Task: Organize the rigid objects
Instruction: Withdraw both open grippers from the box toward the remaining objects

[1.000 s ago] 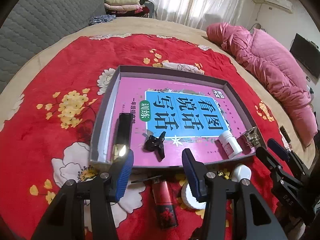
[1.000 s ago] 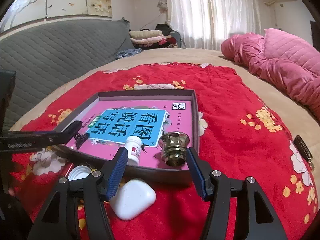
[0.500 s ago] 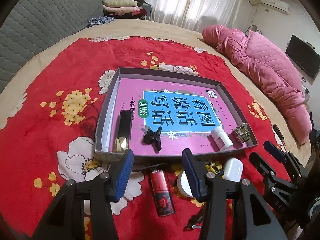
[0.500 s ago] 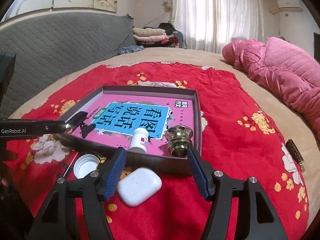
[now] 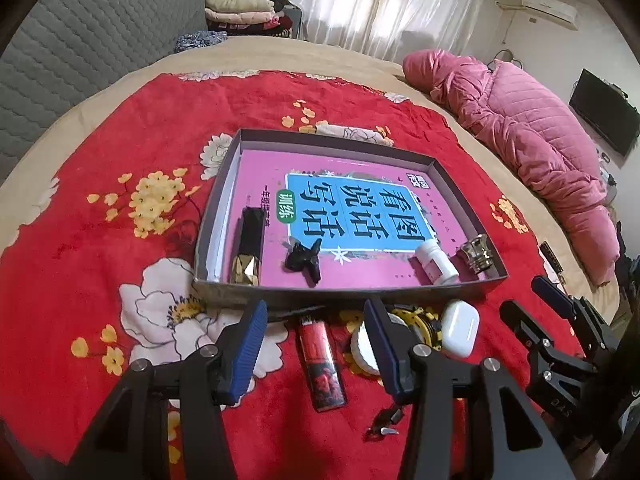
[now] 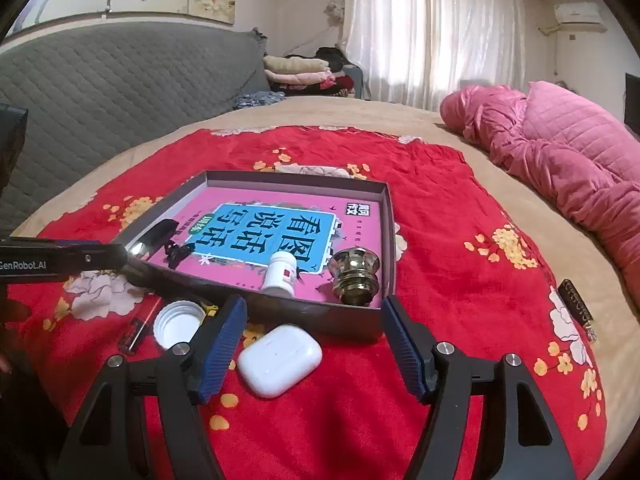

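A grey shallow box (image 5: 224, 184) (image 6: 384, 248) lined with a pink book holds a black-and-gold tube (image 5: 248, 248), a black clip (image 5: 304, 258), a white pill bottle (image 5: 436, 262) (image 6: 282, 274) and a brass knob (image 5: 476, 250) (image 6: 354, 274). In front of it on the red blanket lie a red lighter (image 5: 322, 364), a white cap (image 6: 178, 322) and a white earbud case (image 5: 460, 326) (image 6: 280, 358). My left gripper (image 5: 316, 348) is open above the lighter. My right gripper (image 6: 314, 352) is open around the earbud case, above it.
A yellow-and-black round thing (image 5: 416, 320) lies beside the cap. A small dark metal piece (image 5: 386, 424) lies near the front. A dark bar (image 6: 576, 304) lies at the blanket's right edge. A pink quilt (image 6: 560, 152) is heaped on the right, a grey headboard (image 6: 100, 88) behind.
Both grippers have drawn back from the box towards me and risen a little. The lighter, cap and earbud case show more fully. Both stay open and empty.
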Tool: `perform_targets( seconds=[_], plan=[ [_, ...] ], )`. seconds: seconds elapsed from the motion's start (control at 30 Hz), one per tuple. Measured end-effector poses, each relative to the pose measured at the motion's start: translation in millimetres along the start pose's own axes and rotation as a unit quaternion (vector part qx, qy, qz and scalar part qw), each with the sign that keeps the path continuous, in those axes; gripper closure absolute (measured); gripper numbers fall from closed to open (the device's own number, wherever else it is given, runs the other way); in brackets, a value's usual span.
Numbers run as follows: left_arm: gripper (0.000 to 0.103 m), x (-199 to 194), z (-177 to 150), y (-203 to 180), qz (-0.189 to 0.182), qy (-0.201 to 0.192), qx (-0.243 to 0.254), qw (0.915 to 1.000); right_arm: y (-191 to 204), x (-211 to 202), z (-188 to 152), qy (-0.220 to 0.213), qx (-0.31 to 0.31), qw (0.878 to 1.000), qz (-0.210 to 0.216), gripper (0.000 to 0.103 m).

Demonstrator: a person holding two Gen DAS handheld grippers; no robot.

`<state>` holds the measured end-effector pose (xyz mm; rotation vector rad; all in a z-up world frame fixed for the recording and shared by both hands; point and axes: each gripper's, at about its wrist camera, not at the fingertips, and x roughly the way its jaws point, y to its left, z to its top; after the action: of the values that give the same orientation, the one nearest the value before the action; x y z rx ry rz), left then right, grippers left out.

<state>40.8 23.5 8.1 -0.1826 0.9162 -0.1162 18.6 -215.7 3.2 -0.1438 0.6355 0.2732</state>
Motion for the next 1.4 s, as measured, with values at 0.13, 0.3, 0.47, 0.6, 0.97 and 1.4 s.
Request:
perform_targets(
  seconds=[0.13, 0.3, 0.47, 0.6, 0.97, 1.4],
  plan=[
    [0.052, 1.4, -4.6, -2.2, 0.003, 0.007, 0.006, 1.0, 2.0, -3.9, -1.1, 0.003, -0.002, 1.0, 0.005, 0.03],
    [0.051, -1.1, -9.9, -2.8, 0.006, 0.01, 0.007, 0.9999, 6.6, -8.6, -2.1, 0.007, -0.01, 1.0, 0.012, 0.029],
    [0.051, -5.2, -13.7, -2.8, 0.006, 0.014, 0.004, 0.9999, 9.4, -13.9, -3.5, 0.007, -0.017, 1.0, 0.017, 0.029],
    [0.05, -7.7, -16.0, -4.1, 0.008, 0.017, 0.006, 0.9998, 11.5, -17.3, -4.2, 0.007, -0.022, 1.0, 0.018, 0.029],
    [0.05, -11.4, -22.6, -6.1, 0.008, 0.023, 0.011, 0.9996, 18.1, -22.2, -7.5, 0.015, -0.04, 0.999, 0.022, 0.029],
    [0.05, -3.8, -38.8, -12.3, 0.003, 0.053, 0.026, 0.9982, 22.7, -23.5, -12.1, 0.025, -0.049, 0.998, 0.026, 0.029]
  ],
)
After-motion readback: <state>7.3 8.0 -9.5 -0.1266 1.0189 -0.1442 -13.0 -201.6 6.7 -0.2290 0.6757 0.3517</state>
